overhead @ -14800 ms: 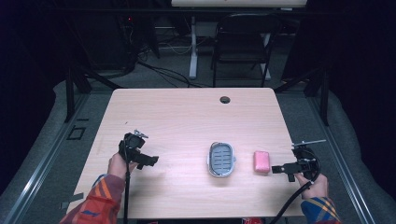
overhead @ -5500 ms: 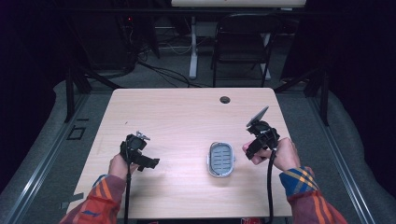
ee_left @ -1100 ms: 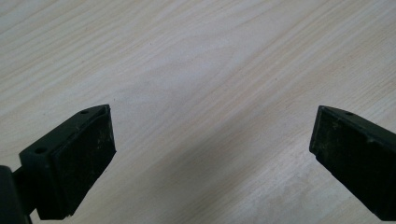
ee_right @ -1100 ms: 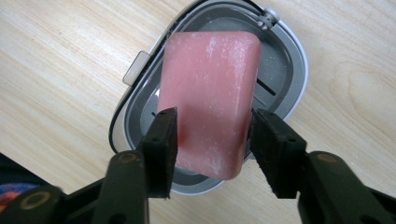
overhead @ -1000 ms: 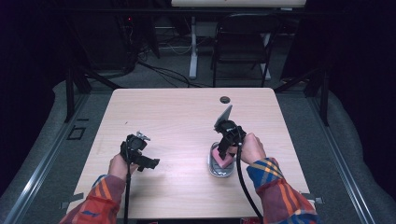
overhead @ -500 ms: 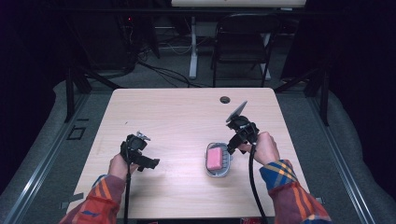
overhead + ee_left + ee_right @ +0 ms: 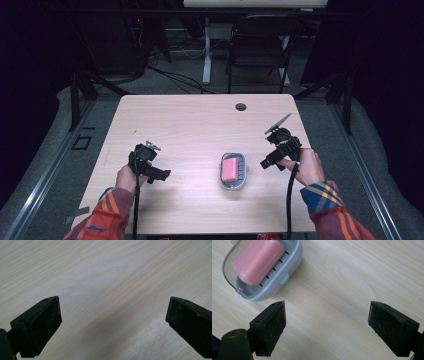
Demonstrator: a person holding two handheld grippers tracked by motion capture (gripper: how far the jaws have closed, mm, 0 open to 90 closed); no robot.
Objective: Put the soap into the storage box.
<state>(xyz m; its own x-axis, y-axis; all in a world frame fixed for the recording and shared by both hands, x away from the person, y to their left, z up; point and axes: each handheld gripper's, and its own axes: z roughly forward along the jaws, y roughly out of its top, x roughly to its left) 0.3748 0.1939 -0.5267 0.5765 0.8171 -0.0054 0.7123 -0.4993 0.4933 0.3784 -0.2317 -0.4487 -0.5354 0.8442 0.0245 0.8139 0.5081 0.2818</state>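
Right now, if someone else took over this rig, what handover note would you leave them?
Left hand-held gripper: open, holding nothing, low over bare table at the left.
Right hand-held gripper: open, holding nothing, just right of the soap dish.
Pink soap bar: lying in the grey slotted dish at table centre, touched by neither gripper.
Done: soap is in the dish.
Left: nothing obvious; probably just park both grippers.

The soap (image 7: pixel 230 170) lies in the dish (image 7: pixel 242 176) — mid-table (image 7: pixel 200 125), between both grippers, nearer the right gripper (image 7: pixel 265 163).
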